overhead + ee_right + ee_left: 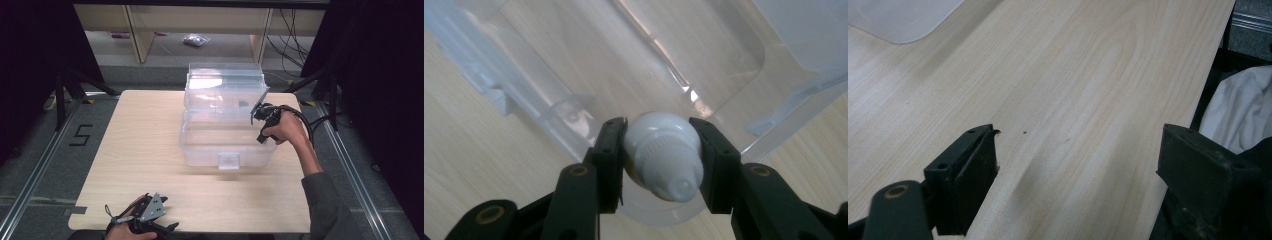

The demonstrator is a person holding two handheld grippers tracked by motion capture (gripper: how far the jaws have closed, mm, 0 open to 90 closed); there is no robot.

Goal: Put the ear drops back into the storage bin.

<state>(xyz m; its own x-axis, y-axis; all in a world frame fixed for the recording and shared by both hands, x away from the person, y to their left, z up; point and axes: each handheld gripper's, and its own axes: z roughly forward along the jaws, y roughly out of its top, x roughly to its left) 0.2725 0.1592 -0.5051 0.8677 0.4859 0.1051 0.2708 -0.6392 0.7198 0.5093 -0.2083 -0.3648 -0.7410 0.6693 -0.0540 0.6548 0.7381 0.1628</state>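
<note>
tabletop (150, 165): light wood, the clear bin sits mid-far, bare wood elsewhere; left tool parked at the near edge.
clear plastic bin (222, 142): transparent storage box right of centre, lid (225, 82) swung up at the far side, latch tab on the near wall. Inside looks empty apart from one small dark spot near the far right, too small to name.
right tool (261, 114): held in the person's right hand at the bin's right rim, tip angled over the open top. In the right gripper view (663, 160) both black jaws are pressed onto a white bottle, one pad on each side.
white bottle (664, 155): small, rounded white plastic body with a ribbed collar and nozzle cap pointing toward the camera; pinched in the right tool, above the bin's right rim, with the bin floor behind it. Not touching the bin as far as can be told.
left tool (145, 215): near-left edge of the tabletop, in the left hand. In the left gripper view (1068, 165) jaws spread wide, nothing between them, just wood below.
progress: pick-up done, lid already open, bottle carried to the bin. Judged mid-way, at the placing step.
left to do: lower bottle into bin, release, pull right tool out; maybe shut lid after.
</note>
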